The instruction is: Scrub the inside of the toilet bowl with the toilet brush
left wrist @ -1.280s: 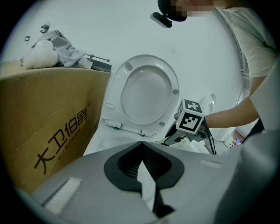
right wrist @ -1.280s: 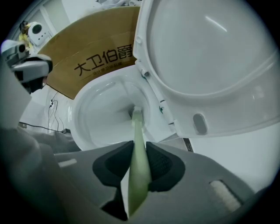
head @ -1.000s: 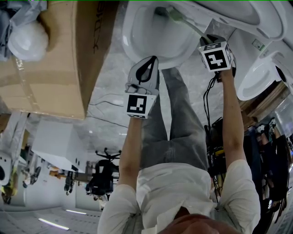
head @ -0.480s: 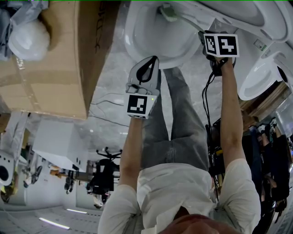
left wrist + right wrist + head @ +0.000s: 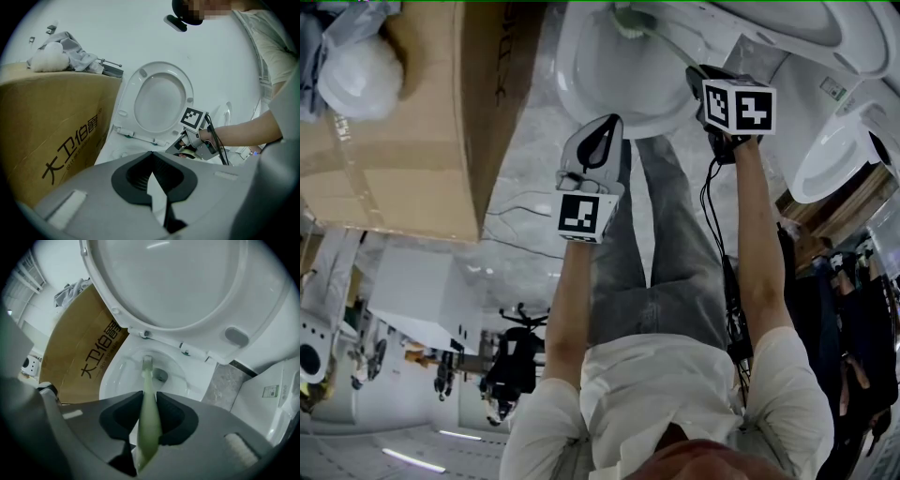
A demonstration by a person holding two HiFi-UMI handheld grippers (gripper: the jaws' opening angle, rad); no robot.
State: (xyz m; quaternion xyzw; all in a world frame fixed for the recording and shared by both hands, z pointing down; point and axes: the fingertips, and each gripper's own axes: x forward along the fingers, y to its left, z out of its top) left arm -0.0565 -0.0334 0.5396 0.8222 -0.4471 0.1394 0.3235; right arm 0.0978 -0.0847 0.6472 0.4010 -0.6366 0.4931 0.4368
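Observation:
The white toilet bowl lies at the top of the head view, with its lid raised. A pale green toilet brush runs out from between the jaws of my right gripper, which is shut on its handle. The brush head is down inside the bowl, close to the drain; in the head view the brush head is at the bowl's far wall. My right gripper is over the bowl's right rim. My left gripper hangs shut and holds nothing, just short of the bowl's near rim.
A big cardboard box stands close to the left of the toilet, with a white bag and cloth on top. Another white toilet is at the right. The person's legs stand before the bowl. Cables trail from the right gripper.
My right gripper has swung left over the bowl's rim, and the brush head has slid leftward along the bowl's far wall. The left gripper has stayed still.

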